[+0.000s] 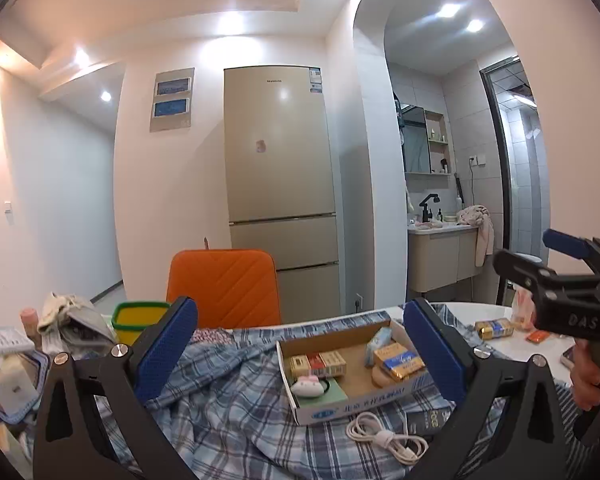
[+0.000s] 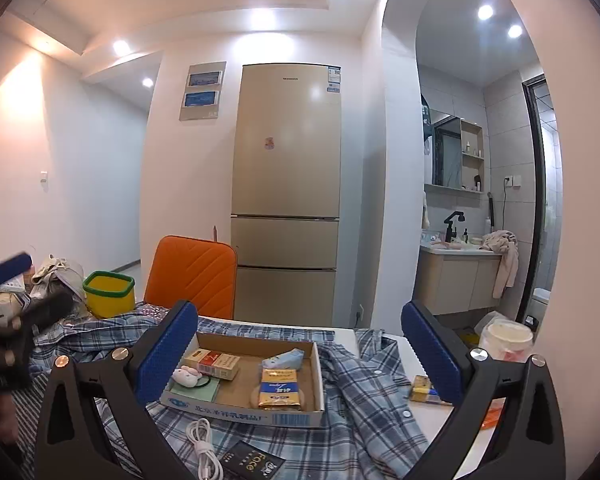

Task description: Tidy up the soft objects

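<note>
Covering the lower middle of the frame, a crumpled blue-and-white checked cotton shirt (image 2: 352, 392) lies under a shallow cardboard tray (image 2: 260, 414). Both the left gripper (image 1: 300, 356) and right gripper (image 2: 300, 356) gape, empty.

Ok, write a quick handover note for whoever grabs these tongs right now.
Left tongs: open, empty. Right tongs: open, empty.
Blue plaid fabric shirt lies crumpled across the white table, unfolded.
Shallow open cardboard box of small packets sits on the shirt, with a coiled white cable in front of it.
Done: nothing visible.
Left: probably clear the box and cable, then fold the shirt.
</note>
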`<state>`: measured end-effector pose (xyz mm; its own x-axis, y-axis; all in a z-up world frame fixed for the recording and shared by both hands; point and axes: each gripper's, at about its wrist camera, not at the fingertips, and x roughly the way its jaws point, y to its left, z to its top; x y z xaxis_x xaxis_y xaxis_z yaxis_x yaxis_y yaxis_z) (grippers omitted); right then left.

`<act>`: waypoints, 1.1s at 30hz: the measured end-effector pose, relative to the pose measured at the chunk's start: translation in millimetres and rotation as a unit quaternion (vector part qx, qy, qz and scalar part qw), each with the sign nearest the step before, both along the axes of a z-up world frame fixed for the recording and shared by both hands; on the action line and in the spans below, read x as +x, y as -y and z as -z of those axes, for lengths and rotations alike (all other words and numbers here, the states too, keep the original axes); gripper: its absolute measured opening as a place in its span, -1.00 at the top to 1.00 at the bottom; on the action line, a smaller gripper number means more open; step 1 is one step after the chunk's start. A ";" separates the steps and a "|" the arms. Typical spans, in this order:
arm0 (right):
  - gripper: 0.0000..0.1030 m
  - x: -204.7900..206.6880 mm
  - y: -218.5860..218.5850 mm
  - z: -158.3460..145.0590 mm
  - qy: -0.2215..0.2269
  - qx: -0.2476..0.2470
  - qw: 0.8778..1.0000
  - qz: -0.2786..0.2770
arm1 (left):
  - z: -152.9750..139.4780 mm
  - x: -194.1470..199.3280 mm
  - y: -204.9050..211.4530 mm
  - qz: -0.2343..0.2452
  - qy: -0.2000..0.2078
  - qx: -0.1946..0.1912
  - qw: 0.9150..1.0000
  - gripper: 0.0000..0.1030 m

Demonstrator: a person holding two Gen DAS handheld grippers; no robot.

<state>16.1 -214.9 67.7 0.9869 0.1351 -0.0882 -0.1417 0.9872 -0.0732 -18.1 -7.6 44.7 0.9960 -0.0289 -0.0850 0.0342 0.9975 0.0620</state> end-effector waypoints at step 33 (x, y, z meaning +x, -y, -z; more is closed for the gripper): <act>-0.78 68.4 -3.0 95.3 -0.183 -0.002 0.982 -0.036 | 56.4 28.7 -11.5 0.009 -0.101 -0.036 0.994 -0.99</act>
<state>84.5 -211.8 -27.6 0.8767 0.2031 -0.4361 -0.2293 0.9733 -0.0077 10.5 3.8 -11.7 0.9578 -0.0601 -0.2810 0.0566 0.9982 -0.0203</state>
